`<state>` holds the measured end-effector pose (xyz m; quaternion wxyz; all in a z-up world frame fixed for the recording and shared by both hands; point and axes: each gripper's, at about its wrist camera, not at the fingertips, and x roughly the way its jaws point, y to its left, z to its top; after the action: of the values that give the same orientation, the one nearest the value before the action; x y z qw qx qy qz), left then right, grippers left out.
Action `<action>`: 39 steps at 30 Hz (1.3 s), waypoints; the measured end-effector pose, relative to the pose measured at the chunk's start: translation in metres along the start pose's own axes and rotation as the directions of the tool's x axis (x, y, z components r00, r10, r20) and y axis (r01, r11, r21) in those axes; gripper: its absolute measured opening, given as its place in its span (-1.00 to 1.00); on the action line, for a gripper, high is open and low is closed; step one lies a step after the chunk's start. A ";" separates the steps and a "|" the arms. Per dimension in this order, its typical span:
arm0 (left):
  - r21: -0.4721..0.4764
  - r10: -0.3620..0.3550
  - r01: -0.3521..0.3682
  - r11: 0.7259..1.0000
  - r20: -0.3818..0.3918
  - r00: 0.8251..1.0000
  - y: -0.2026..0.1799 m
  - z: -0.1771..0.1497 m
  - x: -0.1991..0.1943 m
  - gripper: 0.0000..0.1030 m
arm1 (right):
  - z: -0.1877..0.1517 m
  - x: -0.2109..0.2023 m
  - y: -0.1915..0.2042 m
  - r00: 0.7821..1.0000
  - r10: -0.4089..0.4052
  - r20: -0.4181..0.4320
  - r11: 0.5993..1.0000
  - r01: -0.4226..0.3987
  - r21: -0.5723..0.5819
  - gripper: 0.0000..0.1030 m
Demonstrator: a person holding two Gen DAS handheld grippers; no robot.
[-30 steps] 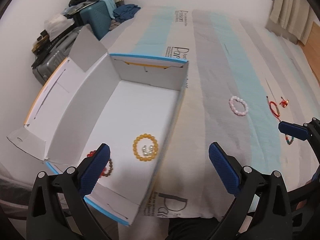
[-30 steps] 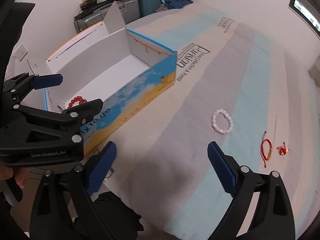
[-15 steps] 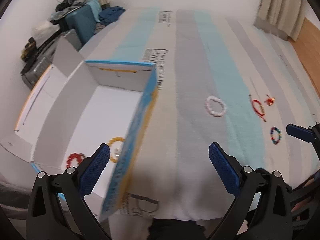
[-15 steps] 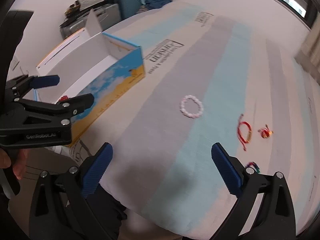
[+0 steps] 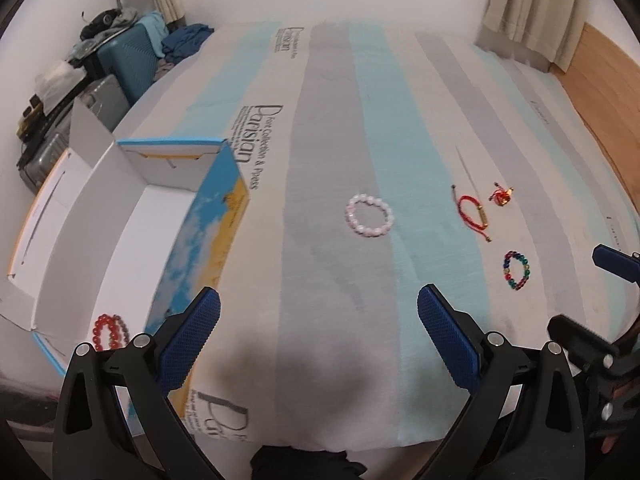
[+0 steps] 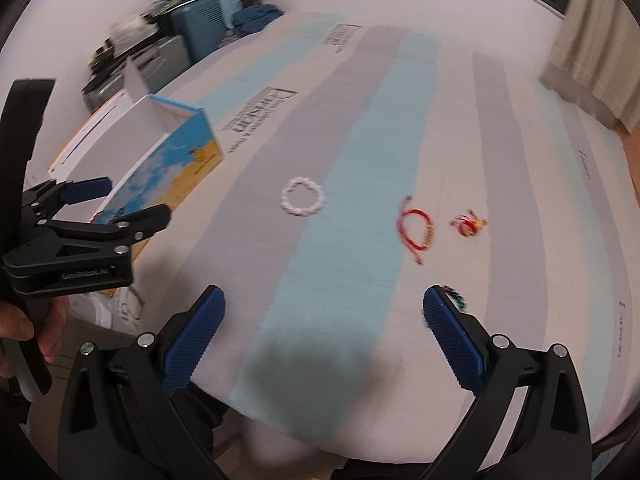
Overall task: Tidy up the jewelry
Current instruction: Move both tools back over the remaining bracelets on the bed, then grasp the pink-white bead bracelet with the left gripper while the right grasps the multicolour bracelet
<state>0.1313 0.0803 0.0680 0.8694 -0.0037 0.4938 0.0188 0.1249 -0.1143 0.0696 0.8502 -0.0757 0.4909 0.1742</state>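
Both grippers hang over the striped bed sheet with nothing between their blue pads. Left gripper stands wide; right gripper has just been spreading its jaws and is now fully apart. Near the left gripper, a red bead bracelet lies in the white box. On the sheet, the multicolour bracelet lies nearest, just beside the right gripper's right pad; the pink bracelet and red cord farther, then the red charm.
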 end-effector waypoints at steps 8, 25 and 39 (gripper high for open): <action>0.026 -0.011 0.011 1.000 0.008 1.000 -0.029 0.004 0.017 0.89 | -0.016 -0.003 -0.044 0.999 -0.042 0.014 0.997 0.041 0.068 0.85; 0.067 0.002 0.001 0.998 -0.041 0.999 -0.056 0.019 0.108 0.88 | -0.040 0.070 -0.113 0.994 -0.074 -0.081 0.987 0.085 0.140 0.85; 0.047 0.028 -0.025 0.999 -0.062 0.998 -0.053 0.047 0.187 0.88 | -0.049 0.140 -0.163 0.984 -0.102 -0.147 0.975 0.128 0.182 0.85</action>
<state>0.2694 0.0342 -0.0693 0.8529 0.0224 0.5213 0.0189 0.2097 -0.2492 -0.0824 0.8267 -0.0339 0.5571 0.0712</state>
